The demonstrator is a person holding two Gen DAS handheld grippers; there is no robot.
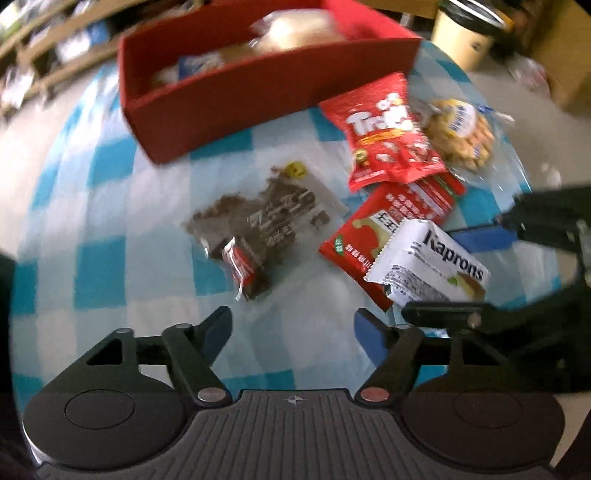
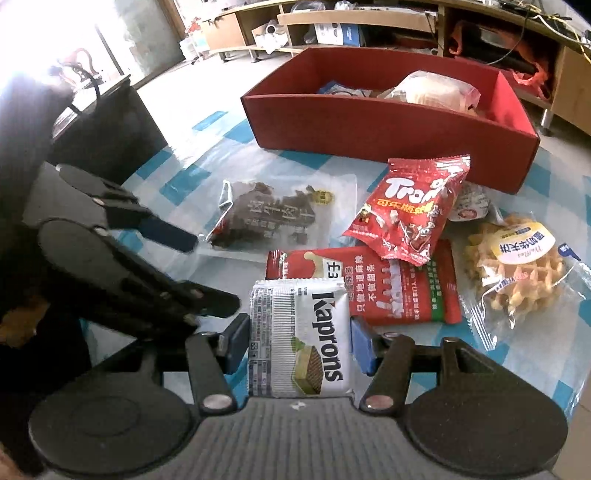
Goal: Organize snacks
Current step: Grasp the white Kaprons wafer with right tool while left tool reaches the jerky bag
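My right gripper (image 2: 300,336) is shut on a white Kaprons wafer packet (image 2: 301,336), its blue pads pressing both long sides; in the left wrist view the packet (image 1: 424,266) hangs tilted over a flat red packet (image 1: 399,206). My left gripper (image 1: 293,325) stands open over bare cloth, just short of a clear bag of dark jerky (image 1: 258,221) with a small red wrapper (image 1: 240,264) on it. A red Trolli bag (image 2: 406,210) and a waffle packet (image 2: 517,269) lie to the right. The red box (image 2: 369,125) behind holds several snacks.
A blue-and-white checked cloth (image 1: 110,221) covers the table. A small round packet (image 2: 472,203) lies behind the Trolli bag. A cream bin (image 1: 465,33) stands past the table's far right edge. A black piece of furniture (image 2: 103,125) sits at the left and wooden shelves (image 2: 351,18) behind.
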